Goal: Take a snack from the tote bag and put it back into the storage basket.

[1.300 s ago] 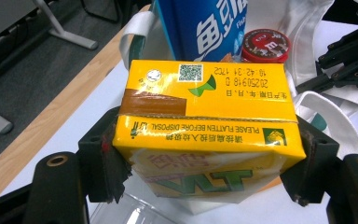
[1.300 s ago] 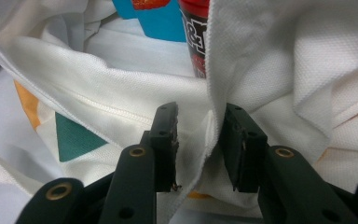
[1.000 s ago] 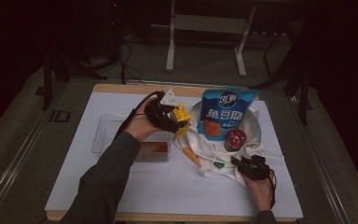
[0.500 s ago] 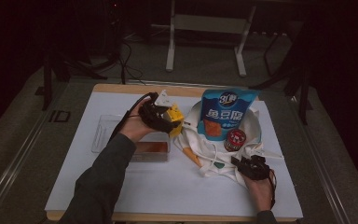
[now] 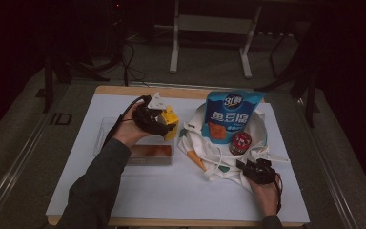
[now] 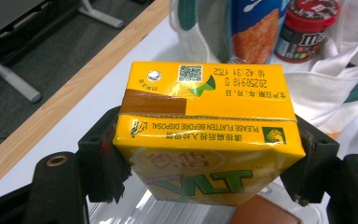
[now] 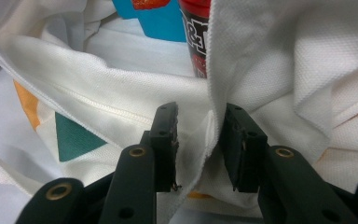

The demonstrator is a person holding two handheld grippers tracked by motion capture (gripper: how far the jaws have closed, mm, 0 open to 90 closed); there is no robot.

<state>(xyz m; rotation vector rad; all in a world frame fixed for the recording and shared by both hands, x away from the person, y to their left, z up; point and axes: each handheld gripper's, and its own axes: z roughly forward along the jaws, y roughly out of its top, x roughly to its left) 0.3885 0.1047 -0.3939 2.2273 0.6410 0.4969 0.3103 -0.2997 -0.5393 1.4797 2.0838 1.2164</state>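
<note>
While clamped on the yellow carton (image 6: 205, 135), left claw (image 5: 164, 121) beside the snack pouch (image 5: 231, 117), right claw (image 7: 198, 140) pinching bag cloth (image 7: 270, 60).

Dim high view; tool views bright, sharp.

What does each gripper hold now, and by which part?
The left gripper clamps the yellow drink carton by its two opposite sides. The right gripper holds a fold of the white cloth bag at its rim.

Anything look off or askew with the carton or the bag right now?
Nothing spilled. The yellow drink carton has brown tape patched over its top seam. The white tote bag lies crumpled, its edge between the right gripper jaws.
</note>
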